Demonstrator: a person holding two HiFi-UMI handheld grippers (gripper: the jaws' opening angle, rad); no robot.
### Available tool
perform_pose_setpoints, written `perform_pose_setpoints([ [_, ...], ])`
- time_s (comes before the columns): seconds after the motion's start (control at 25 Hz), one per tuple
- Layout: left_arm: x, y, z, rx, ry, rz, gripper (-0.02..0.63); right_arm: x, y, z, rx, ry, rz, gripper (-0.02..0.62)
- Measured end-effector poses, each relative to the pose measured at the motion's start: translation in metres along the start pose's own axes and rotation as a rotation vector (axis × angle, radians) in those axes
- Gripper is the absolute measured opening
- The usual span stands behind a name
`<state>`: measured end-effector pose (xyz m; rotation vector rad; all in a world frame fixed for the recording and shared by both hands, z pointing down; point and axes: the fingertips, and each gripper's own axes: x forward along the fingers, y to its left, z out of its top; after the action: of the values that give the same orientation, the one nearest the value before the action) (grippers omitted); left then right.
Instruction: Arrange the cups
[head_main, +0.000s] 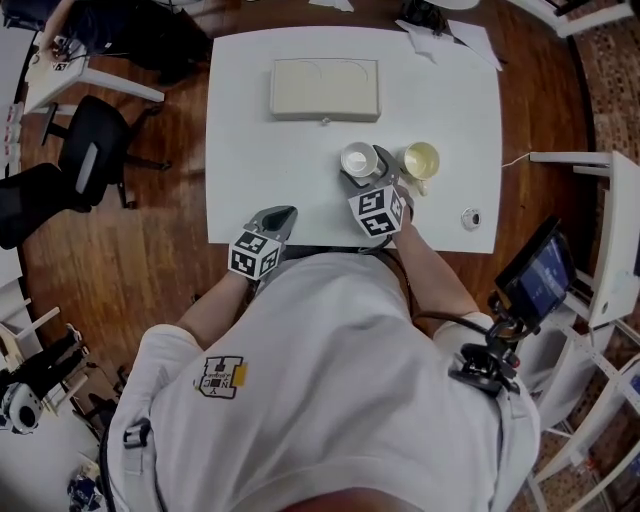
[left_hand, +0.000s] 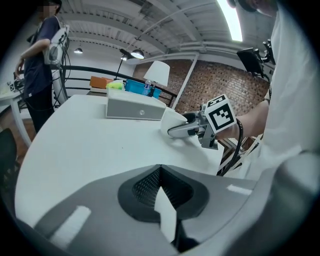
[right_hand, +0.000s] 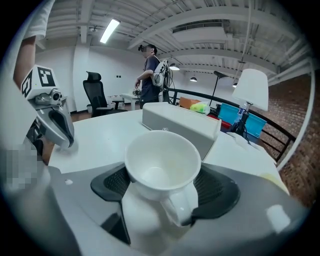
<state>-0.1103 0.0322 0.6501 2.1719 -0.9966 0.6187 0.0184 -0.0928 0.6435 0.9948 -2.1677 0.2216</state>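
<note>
Upright on the table, between the wide-spread jaws of the right gripper: white cup, unclamped, handle at 6 o'clock in the right gripper view. At its 3 o'clock in the head view, close by: yellowish cup. At 8 o'clock, left gripper, shut, empty.

White cup glossy, smooth; table matt white; floor polished wood; box matt, plain.

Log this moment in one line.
left hand-held gripper: shut, empty | right hand-held gripper: open, astride white cup | yellow cup: beside it
</note>
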Motion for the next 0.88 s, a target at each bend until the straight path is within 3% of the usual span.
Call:
perform_pose_setpoints([
  [0.32,-0.009,0.007,-0.019,-0.026,0.004,-0.006,0.000,-0.009,0.003,0.026,0.023,-0.012,0.018,0.391],
  [0.64,-0.008,0.010,-0.014,-0.011,-0.029,-0.036,0.000,-0.032,-0.004,0.102,-0.009,-0.107,0.034,0.391],
  [0.88,-0.013,0.019,0.002,-0.007,-0.085,-0.015,0.000,-0.025,-0.017,0.154,-0.038,-0.146,0.044,0.391],
])
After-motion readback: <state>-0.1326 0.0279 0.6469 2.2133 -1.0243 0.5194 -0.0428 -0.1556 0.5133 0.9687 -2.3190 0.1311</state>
